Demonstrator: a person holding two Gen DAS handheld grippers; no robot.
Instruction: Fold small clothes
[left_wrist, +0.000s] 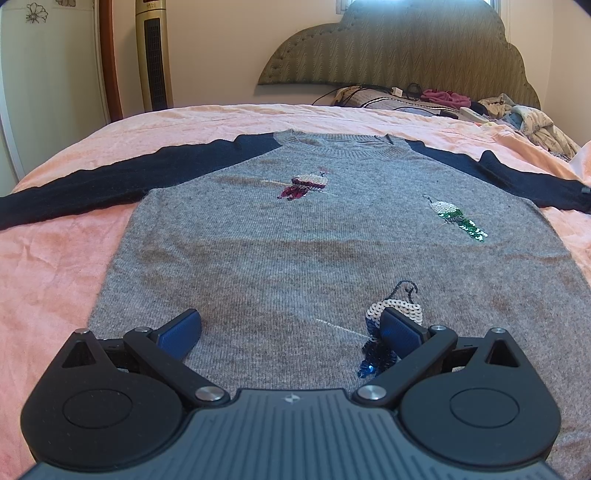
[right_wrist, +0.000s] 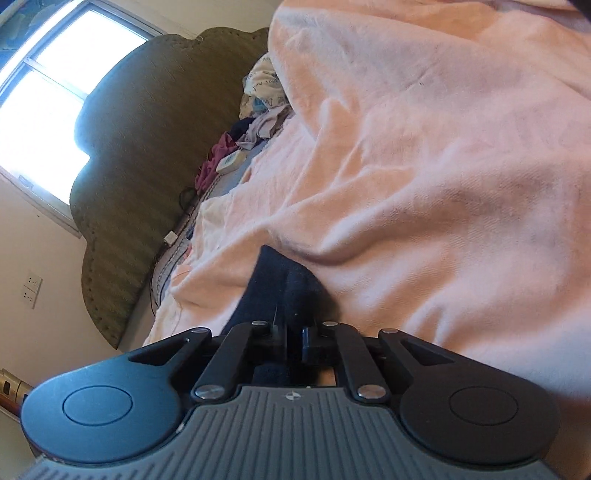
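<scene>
A grey knit sweater (left_wrist: 295, 240) with navy sleeves lies flat, front up, on the pink bedspread (left_wrist: 55, 277), its neck toward the headboard. Sequin motifs dot its front. Both sleeves are spread out sideways: the left sleeve (left_wrist: 110, 177) and the right sleeve (left_wrist: 517, 177). My left gripper (left_wrist: 290, 321) stands open low over the sweater's lower part, its blue pads (left_wrist: 181, 332) far apart, with one pad over a blue sequin motif (left_wrist: 376, 354). In the right wrist view my right gripper (right_wrist: 291, 332) is shut on the end of a navy sleeve (right_wrist: 273, 280), rolled sideways against the bedspread (right_wrist: 443, 184).
A green padded headboard (left_wrist: 406, 51) backs the bed. Loose clothes (left_wrist: 535, 118), cables and a white remote (right_wrist: 231, 162) lie along the head end. A gold tower fan (left_wrist: 153, 55) stands by the wall at far left. A bright window (right_wrist: 55, 92) is beside the headboard.
</scene>
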